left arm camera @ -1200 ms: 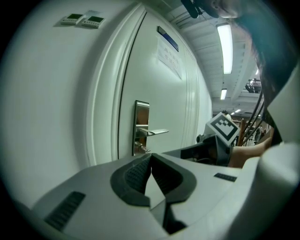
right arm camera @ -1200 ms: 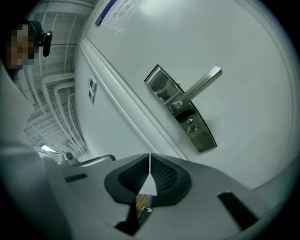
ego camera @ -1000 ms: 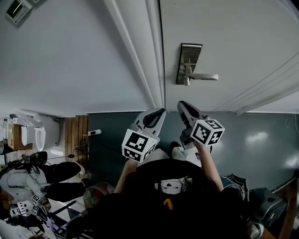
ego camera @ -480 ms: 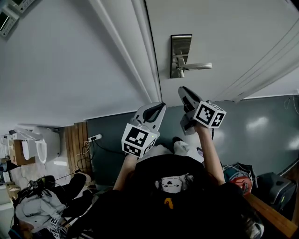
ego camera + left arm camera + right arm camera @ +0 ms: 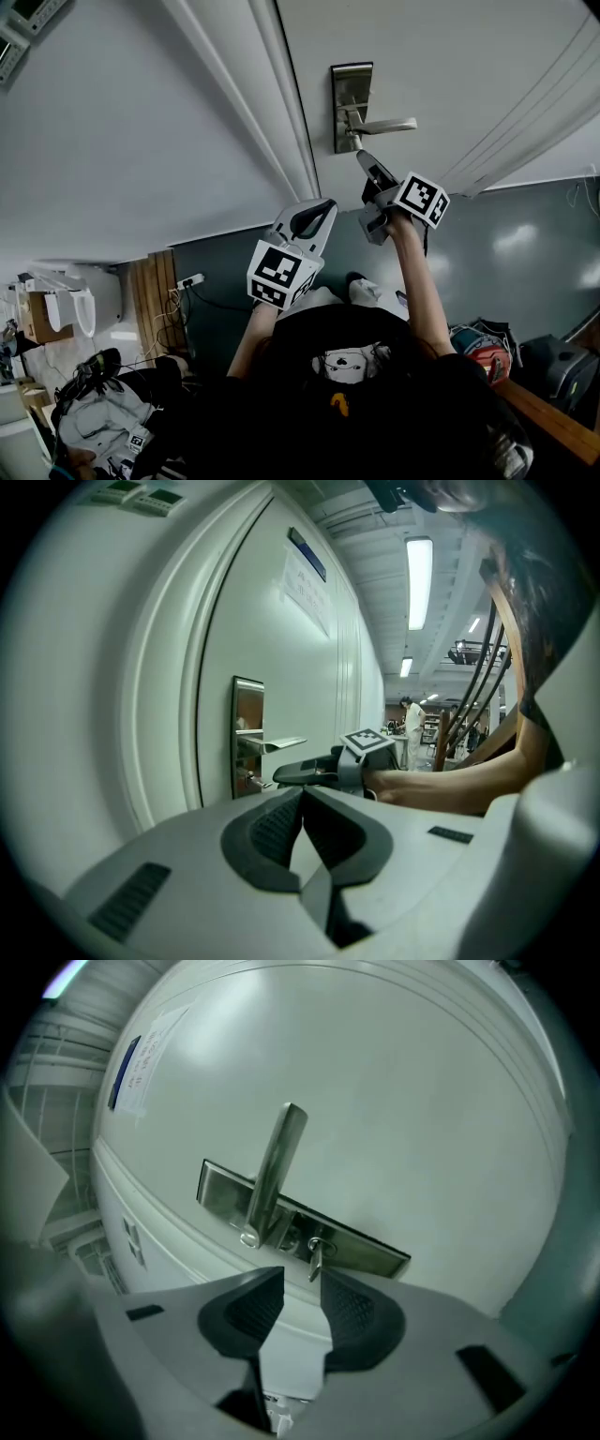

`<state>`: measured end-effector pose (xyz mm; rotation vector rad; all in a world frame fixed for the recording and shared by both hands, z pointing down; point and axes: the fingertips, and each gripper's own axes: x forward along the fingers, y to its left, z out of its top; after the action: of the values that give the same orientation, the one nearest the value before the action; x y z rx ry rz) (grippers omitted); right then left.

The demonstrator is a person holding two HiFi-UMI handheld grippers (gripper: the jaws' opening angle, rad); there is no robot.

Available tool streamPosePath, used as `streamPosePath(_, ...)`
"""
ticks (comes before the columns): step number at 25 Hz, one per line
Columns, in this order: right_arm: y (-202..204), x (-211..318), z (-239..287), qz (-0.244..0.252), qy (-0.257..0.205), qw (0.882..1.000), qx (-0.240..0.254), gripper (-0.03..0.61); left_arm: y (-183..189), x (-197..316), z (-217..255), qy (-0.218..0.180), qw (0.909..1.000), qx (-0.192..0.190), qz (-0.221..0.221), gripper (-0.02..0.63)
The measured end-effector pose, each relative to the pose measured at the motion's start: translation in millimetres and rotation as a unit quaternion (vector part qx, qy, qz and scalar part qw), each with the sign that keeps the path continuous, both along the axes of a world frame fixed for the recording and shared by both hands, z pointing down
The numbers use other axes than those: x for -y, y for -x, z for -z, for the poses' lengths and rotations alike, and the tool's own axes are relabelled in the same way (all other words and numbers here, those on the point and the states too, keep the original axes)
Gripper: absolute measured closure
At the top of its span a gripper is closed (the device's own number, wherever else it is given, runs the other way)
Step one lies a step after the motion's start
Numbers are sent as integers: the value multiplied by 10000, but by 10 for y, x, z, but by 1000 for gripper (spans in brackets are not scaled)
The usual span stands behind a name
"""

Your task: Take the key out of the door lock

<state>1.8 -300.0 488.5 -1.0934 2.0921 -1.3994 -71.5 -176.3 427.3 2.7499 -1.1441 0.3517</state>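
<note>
Head view, seen from close behind the person and working outward to the door. Nearest are the person's two forearms, each raised toward the door.

Left tool [image 5: 317, 210]: held low and back from the door, below the door frame [image 5: 281, 112] and well apart from the lock. In the left gripper view its dark pads [image 5: 272, 827] are pressed together at the tips, with nothing between them.

Right tool [image 5: 363, 158]: raised higher and further forward, its marker cube [image 5: 422, 199] turned toward the onlooker. The tip reaches up to the lower end of the lock plate [image 5: 350, 101]. In the right gripper view its jaws are spread, with an open gap between the ribbed pads [image 5: 354, 1309] and nothing gripped.

Key [image 5: 315, 1254]: seated in the lock on the plate, beside the base of the lever handle [image 5: 273, 1174], its bow hanging just ahead of the right tool [image 5: 302, 1281]. It lies closer to one pad than the other. Whether it touches that pad cannot be told. The left gripper view shows the same key [image 5: 252, 780] projecting from the plate, with the right tool just beside it.

Door [image 5: 450, 56]: pale and shut against its frame. It carries the metal plate and handle, and a paper notice [image 5: 137, 1061] further along its face.
</note>
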Motion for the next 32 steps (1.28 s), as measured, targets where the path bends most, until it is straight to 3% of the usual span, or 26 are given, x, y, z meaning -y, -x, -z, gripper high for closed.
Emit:
streamPosePath(11, 70, 280, -125, -36, 118, 9998, 147, 472, 21, 53, -25, 53, 9999, 97, 60, 606)
streamPosePath(14, 91, 353, -132, -93, 86, 9996, 245, 505, 30, 88, -55, 102, 9998, 137, 75, 606)
streamPosePath(22, 121, 418, -129, -186, 85, 9954, 936, 543, 53, 99, -95, 168, 9997, 147, 82, 606)
streamPosePath(32, 87, 395, -179, -494, 490, 9855, 1547, 554, 128, 73, -128, 193, 9996, 148, 108, 606)
